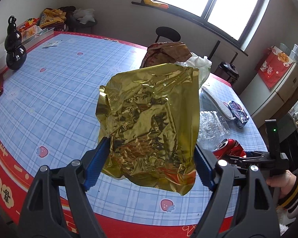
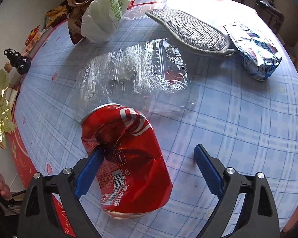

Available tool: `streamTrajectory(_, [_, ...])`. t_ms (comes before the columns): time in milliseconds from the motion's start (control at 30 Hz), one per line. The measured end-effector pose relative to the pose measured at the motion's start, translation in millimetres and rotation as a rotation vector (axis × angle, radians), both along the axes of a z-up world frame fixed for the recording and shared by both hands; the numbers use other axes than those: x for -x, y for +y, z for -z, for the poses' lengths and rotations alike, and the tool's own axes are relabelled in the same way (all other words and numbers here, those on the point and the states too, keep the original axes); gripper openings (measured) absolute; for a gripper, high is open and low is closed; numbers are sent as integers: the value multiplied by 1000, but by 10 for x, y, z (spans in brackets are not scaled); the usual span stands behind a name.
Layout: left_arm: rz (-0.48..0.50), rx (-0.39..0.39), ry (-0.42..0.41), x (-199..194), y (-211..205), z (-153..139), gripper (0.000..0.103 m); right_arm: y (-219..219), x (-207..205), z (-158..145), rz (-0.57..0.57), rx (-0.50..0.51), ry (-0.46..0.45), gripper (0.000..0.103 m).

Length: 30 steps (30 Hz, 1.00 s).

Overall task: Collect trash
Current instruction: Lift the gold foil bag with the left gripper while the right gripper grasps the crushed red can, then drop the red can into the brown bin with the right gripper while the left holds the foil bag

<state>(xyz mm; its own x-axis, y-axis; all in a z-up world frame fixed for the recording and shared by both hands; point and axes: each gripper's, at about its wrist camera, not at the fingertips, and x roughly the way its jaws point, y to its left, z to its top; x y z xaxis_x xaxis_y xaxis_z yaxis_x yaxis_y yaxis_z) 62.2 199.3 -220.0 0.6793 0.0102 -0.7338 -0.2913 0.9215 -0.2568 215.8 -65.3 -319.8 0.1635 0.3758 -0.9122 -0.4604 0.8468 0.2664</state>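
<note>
Trash still litters the checked tablecloth (image 2: 238,119) as the collecting goes on; the left gripper (image 1: 149,162) holds a crumpled gold foil wrapper (image 1: 149,123) up off the table, its blue pads pinching the sheet from either side, though how firmly they bite cannot be told; the right gripper (image 2: 147,170) sits low over a crushed red cola can (image 2: 127,158), jaws spread wide, the left pad touching the can's dented flank and the right pad well apart from it; the can lies on its side on the cloth, not yet gripped. Beyond it wait a clear plastic clamshell (image 2: 137,77), a grey insole (image 2: 190,31), a blue snack packet (image 2: 254,49) and a white-and-green plastic bag (image 2: 107,13). The step in hand looks to be the pick-up of the can; next, the right jaws must shift across to centre on it, then close before lifting.
</note>
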Motion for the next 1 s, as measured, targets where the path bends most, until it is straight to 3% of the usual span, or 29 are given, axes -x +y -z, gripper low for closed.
streamTrajectory(33, [5, 0, -1, -11, -9, -1, 79, 14, 19, -8, -3, -18, 9, 68])
streamTrajectory(167, [31, -3, -9, -55, -83, -48, 79, -1, 126, -100, 4, -56, -3, 50])
streamTrajectory(233, [44, -7, -16, -76, -126, -89, 79, -49, 191, -189, 11, -95, -19, 34])
streamTrajectory(600, [121, -59, -62, -135, -523, -430, 79, -637, 462, -1012, 95, -242, -250, 31])
streamTrajectory(833, [192, -94, -112, -184, -949, -726, 80, -1554, 603, -1548, 268, -315, -401, 30])
streamTrajectory(1000, [257, -104, -144, -230, -1356, -901, 80, -2409, 824, -1812, 408, -274, -516, 29])
